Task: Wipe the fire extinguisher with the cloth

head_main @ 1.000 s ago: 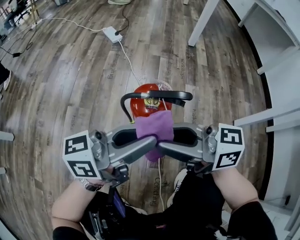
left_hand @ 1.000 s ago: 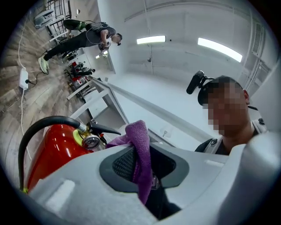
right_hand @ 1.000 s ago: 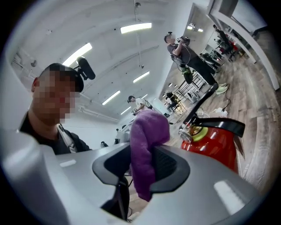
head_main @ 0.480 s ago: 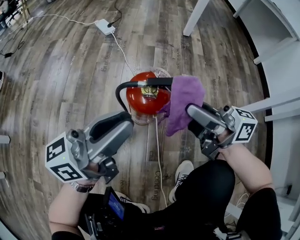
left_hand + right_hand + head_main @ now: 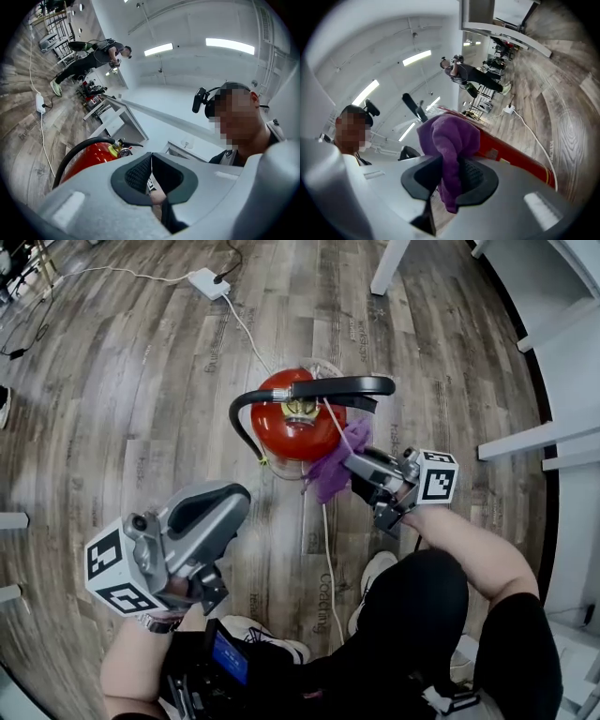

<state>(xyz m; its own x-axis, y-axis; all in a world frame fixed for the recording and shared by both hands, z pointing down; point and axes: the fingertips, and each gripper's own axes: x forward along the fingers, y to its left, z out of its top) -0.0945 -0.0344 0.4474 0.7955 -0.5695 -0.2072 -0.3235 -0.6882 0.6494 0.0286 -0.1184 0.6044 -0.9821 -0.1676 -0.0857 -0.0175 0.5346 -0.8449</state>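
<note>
The red fire extinguisher stands upright on the wood floor, its black handle and hose on top. My right gripper is shut on the purple cloth, having closed on it within the last second. The cloth lies bunched against the cylinder's right side. In the right gripper view the cloth fills the jaws, with the red cylinder just behind it. My left gripper hangs at the lower left, clear of the extinguisher. Its jaws have just closed with nothing between them.
A white power strip lies at the far left, and its cable runs past the extinguisher toward my shoe. A white table leg and white shelving stand to the right. Another person stands far off.
Both grippers held the cloth above the extinguisher. The left one let go, drew back to the lower left and shut. The right carried the cloth right, then down against the cylinder's side.
</note>
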